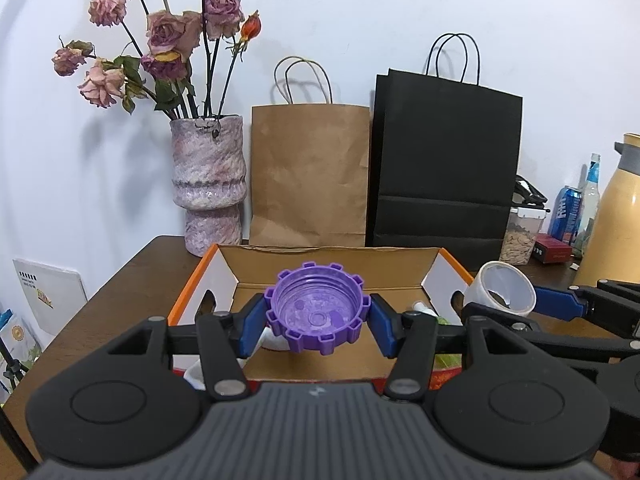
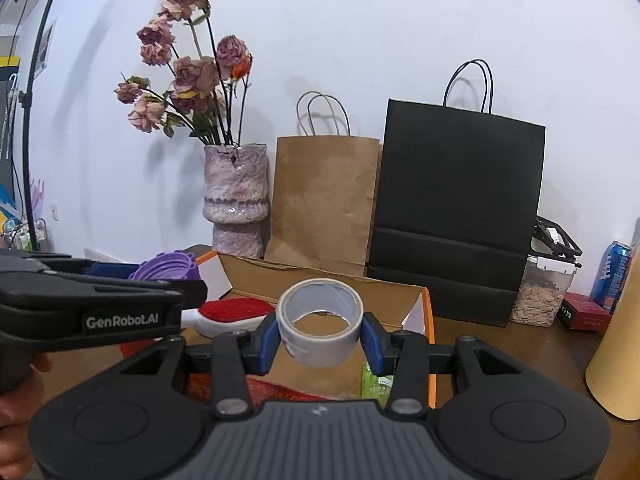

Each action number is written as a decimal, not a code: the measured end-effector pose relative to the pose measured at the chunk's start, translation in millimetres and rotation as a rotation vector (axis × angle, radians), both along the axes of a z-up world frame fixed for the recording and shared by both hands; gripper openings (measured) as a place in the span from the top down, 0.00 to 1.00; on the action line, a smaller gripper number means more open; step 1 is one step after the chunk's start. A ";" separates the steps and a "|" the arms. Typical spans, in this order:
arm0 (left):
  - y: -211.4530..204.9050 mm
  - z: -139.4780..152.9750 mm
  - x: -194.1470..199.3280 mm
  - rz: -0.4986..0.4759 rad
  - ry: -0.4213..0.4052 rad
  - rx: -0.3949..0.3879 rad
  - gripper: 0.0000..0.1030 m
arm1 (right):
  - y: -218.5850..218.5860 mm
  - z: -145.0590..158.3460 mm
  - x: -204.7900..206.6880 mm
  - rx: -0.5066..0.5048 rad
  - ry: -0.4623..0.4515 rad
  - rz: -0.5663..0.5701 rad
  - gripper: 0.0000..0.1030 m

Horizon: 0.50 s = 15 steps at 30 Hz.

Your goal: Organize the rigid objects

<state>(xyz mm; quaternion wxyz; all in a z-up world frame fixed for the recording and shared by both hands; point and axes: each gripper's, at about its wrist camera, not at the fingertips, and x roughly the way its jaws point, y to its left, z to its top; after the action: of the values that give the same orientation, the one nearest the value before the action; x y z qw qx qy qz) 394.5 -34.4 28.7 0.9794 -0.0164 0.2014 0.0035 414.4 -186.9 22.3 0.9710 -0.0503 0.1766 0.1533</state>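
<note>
White wall behind, dark wooden surface (image 1: 132,276) below. Far side, left to right: a mottled vase (image 1: 208,184) of dried roses, a brown paper bag (image 1: 310,176), a black paper bag (image 1: 446,168), then a jar, a can and a tan flask at the right edge.

An open cardboard box (image 1: 332,260) with orange edges sits in front of me, flaps up. A red-and-white brush (image 2: 236,314) lies on its left side; a green packet (image 2: 376,384) is low at its right.

My left gripper (image 1: 318,320) pinches a purple toothed lid (image 1: 318,312) across its rim, hollow side up, held above the box's left half.

My right gripper (image 2: 320,330) pinches a roll of grey tape (image 2: 320,320) across its outer wall, core facing up, above the box's right half. The two grippers ride side by side, close.

Judgement: the step is carrying both pieces into the box. To do it well, I'd keep each item level, lower over bare cardboard rather than onto the brush or packet, keep the grippers from knocking together, and release only when each piece is low, since the tape may roll and the lid may tip.
</note>
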 end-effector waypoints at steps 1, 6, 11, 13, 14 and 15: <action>-0.1 -0.6 3.1 0.001 0.002 0.000 0.46 | -0.4 -0.6 3.3 -0.001 0.003 -0.002 0.59; -0.1 -3.4 19.5 0.011 0.012 0.003 0.46 | -1.8 -1.5 21.3 -0.003 0.012 -0.006 0.59; -0.6 -7.9 35.4 0.020 0.029 0.007 0.46 | -1.1 -4.2 39.2 -0.011 0.024 -0.008 0.59; -0.1 -9.8 42.3 0.024 0.037 0.007 0.46 | 0.6 -6.3 47.0 -0.016 0.029 -0.005 0.59; 0.0 -10.3 45.1 0.025 0.039 0.007 0.46 | 1.4 -7.3 50.9 -0.018 0.033 -0.005 0.59; 0.2 -10.8 48.4 0.026 0.040 0.007 0.46 | 2.0 -8.5 54.0 -0.020 0.036 -0.004 0.59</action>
<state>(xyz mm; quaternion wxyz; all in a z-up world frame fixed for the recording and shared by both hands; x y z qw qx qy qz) 442.9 -34.2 17.8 0.9751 -0.0154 0.2206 0.0176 468.4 -184.9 13.8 0.9673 -0.0571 0.1959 0.1506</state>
